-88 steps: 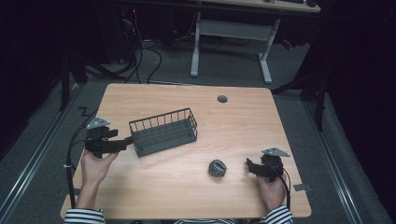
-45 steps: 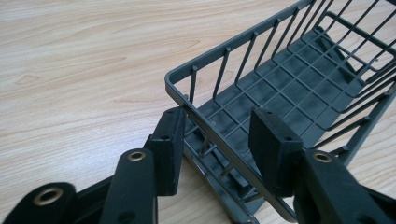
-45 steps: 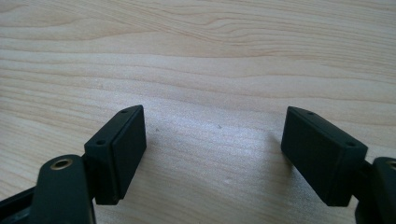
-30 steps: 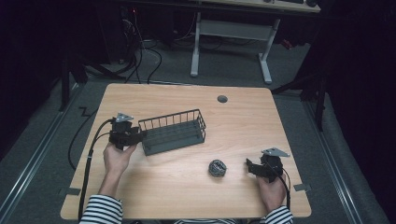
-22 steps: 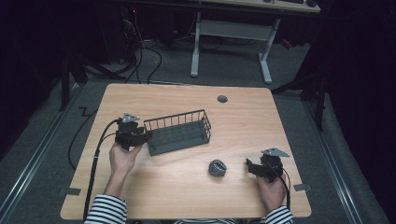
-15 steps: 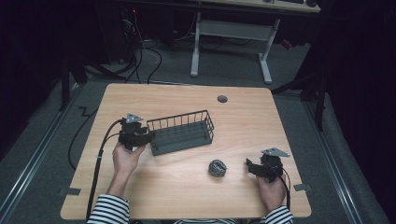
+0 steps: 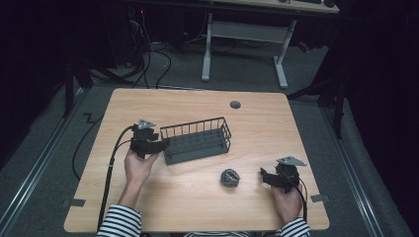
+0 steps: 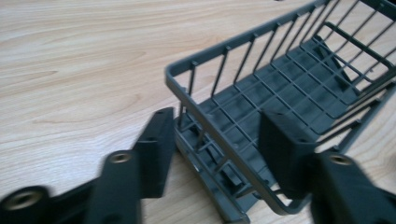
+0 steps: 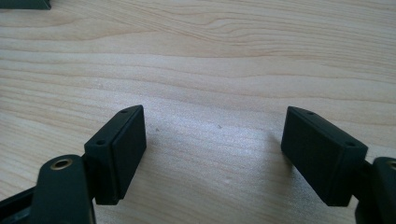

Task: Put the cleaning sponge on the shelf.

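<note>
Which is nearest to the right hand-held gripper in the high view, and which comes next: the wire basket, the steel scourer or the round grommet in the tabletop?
From the right hand-held gripper:
1. Steel scourer, just to its left.
2. Wire basket, farther left, mid-table.
3. Round grommet, near the far edge.

A steel-wool scrubber point(image 7: 230, 177) sits on the light wooden table point(image 7: 296, 133), with a small round grommet point(image 7: 235, 104) near the far edge; behind stands a white desk frame point(image 7: 244, 37) and floor cables point(image 7: 153, 59)
</note>
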Available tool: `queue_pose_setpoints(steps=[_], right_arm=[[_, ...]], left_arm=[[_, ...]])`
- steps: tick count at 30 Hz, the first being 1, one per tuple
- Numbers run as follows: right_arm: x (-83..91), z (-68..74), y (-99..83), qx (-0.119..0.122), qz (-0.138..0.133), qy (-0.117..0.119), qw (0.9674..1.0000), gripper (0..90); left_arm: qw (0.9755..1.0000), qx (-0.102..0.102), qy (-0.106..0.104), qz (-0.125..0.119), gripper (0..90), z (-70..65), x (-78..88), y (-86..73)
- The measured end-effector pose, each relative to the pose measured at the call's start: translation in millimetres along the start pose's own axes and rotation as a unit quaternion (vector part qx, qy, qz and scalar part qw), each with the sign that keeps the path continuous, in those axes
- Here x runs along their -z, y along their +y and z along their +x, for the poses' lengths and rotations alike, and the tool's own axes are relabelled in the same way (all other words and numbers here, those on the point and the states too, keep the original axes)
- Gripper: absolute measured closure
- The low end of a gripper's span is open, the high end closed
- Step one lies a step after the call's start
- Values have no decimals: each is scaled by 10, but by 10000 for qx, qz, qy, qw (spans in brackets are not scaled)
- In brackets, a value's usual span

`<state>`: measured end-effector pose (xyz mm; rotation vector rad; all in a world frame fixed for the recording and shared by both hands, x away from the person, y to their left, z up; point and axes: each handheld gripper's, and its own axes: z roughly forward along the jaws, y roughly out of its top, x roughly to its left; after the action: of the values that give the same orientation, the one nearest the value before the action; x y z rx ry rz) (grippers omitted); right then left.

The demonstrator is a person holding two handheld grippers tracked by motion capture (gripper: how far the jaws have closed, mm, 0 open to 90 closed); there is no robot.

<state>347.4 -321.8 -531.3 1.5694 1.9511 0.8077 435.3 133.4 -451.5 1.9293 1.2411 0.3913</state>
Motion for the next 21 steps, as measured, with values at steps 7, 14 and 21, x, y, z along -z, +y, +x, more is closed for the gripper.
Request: queue_pose_setpoints(steps=[7, 14, 21], right_arm=[[1, 1, 0, -4, 4, 2, 10000, 223], [0, 0, 0, 1, -1, 0, 10000, 223], [0, 0, 0, 0, -2, 3, 10000, 224]], left_arm=[[9997, 7, 45, -234, 318, 42, 148, 20], [9995, -159, 91, -260, 296, 141, 338, -8], [9992, -140, 135, -346, 298, 306, 567, -199]])
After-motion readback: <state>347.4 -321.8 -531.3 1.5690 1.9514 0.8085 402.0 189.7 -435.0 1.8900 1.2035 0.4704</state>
